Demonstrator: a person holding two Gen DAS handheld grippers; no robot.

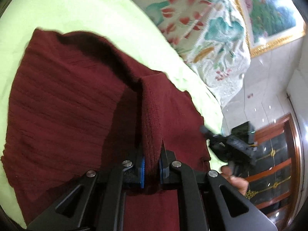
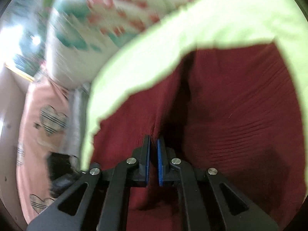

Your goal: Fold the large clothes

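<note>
A dark red knitted garment point(image 1: 67, 105) lies spread on a light green bed sheet point(image 1: 77, 9). My left gripper point(image 1: 152, 150) is shut on a raised fold of it, and the cloth bulges up between the blue pads. In the right wrist view the same garment point(image 2: 240, 105) fills the lower right. There my right gripper point(image 2: 153, 140) is shut on a thin pinch of its cloth near the edge, by the green sheet point(image 2: 211, 19). The black body of the right-hand tool point(image 1: 236, 148) and a hand point(image 1: 234, 181) show at the garment's right edge.
A floral quilt point(image 1: 211, 38) is heaped at the far side of the bed. Beyond it hang a gold-framed painting point(image 1: 273, 13) and a tiled wall. A dark wooden cabinet point(image 1: 273, 163) stands at the right. Pink heart-patterned fabric point(image 2: 42, 115) lies beside the bed.
</note>
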